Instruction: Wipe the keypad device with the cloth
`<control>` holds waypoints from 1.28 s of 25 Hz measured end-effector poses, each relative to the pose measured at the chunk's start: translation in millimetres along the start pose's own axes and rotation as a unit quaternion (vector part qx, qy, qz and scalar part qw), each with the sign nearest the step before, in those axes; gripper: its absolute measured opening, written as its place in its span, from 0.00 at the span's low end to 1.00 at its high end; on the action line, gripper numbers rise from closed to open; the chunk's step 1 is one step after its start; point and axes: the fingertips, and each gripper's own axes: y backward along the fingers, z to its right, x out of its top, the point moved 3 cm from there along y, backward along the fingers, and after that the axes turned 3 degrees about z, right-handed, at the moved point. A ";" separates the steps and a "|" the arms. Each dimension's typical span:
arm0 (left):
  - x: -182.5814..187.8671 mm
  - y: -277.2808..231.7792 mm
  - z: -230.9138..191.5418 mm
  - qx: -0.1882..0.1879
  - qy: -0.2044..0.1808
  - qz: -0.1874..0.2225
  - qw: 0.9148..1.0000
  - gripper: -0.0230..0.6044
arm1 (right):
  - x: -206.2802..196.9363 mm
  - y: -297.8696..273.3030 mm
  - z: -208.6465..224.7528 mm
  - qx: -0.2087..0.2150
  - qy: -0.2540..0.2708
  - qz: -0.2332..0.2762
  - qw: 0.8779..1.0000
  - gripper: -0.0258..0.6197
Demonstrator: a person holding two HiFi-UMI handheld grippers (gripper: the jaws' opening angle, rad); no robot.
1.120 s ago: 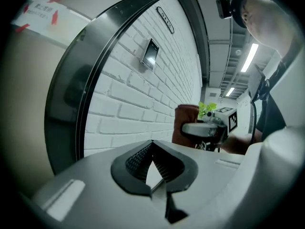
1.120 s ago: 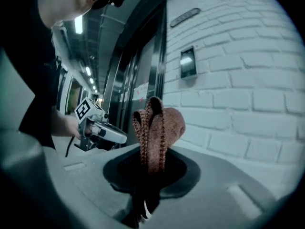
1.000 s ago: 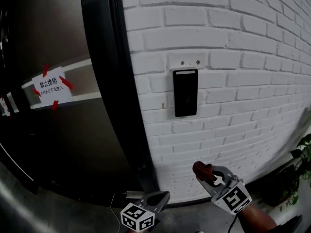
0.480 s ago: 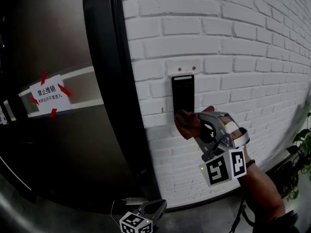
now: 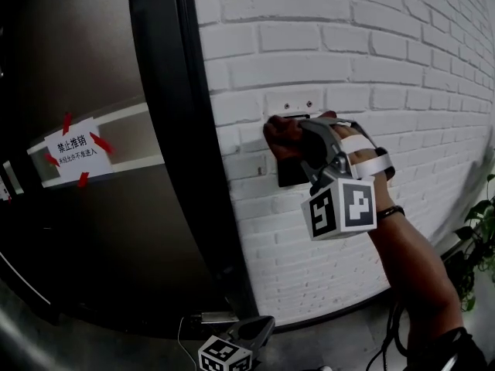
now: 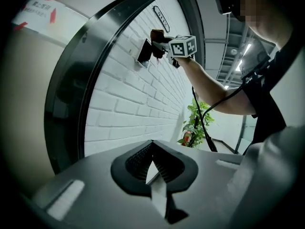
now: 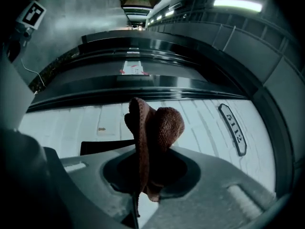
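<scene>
The black keypad device [image 5: 289,174] hangs on the white brick wall, its upper half hidden behind my right gripper [image 5: 298,139]. That gripper is shut on a reddish-brown cloth [image 5: 280,134], which is pressed against the top of the device. In the right gripper view the cloth [image 7: 158,126] bulges out between the jaws, with the keypad device [image 7: 102,147] just behind it to the left. My left gripper [image 5: 257,331] hangs low near the floor, shut with nothing in it. The left gripper view looks up at the keypad device [image 6: 143,52] and the cloth [image 6: 157,36].
A thick black door frame [image 5: 176,130] runs down just left of the keypad. The dark door carries a white notice [image 5: 74,147] stuck on with red tape. A potted plant [image 5: 481,236] stands at the right, and a thin cable [image 5: 184,325] lies on the floor.
My right gripper has risen with the cloth from near the floor to the top of the keypad. The left gripper has stayed low.
</scene>
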 end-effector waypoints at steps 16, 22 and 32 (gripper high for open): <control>129.0 -48.8 -10.2 -0.038 -0.055 0.077 0.995 0.06 | -3.3 -24.2 -8.5 0.000 0.011 -0.012 1.000 0.13; 144.6 -57.5 -6.1 -0.047 -0.064 0.078 0.994 0.06 | -5.1 -20.6 -20.7 0.006 0.009 -0.011 1.000 0.13; 134.9 -69.0 -8.3 -0.042 -0.068 0.055 0.995 0.06 | -14.3 -7.7 -55.3 0.027 -0.008 -0.020 0.999 0.13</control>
